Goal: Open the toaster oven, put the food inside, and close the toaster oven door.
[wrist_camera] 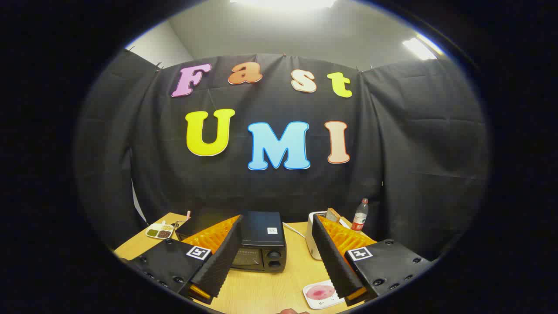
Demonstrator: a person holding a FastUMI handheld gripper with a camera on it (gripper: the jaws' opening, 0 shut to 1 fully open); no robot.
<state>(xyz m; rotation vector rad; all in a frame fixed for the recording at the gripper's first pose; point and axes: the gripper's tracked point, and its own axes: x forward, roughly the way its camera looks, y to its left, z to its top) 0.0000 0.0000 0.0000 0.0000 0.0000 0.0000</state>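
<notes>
In the gripper view, the gripper (277, 255) is held well above the wooden table (266, 292) with its two fingers spread wide apart and nothing between them. The black toaster oven (260, 242) is seen just beyond the fingers, standing on the table partly behind the left finger, with its door judged to be closed. The food is taken to be the pink slice on the small white plate (321, 295), which lies on the table near the tip of the right finger. A white toaster (314, 237) and a plastic bottle (359, 215) stand farther back on the right, and a tray of small dishes (159, 231) is set at the far left corner.

The opening step is judged not yet begun. For the next move, the gripper would have to be lowered and brought forward to the door's upper edge, where a handle is presumed but cannot be made out, so that the door can be pulled down.
</notes>
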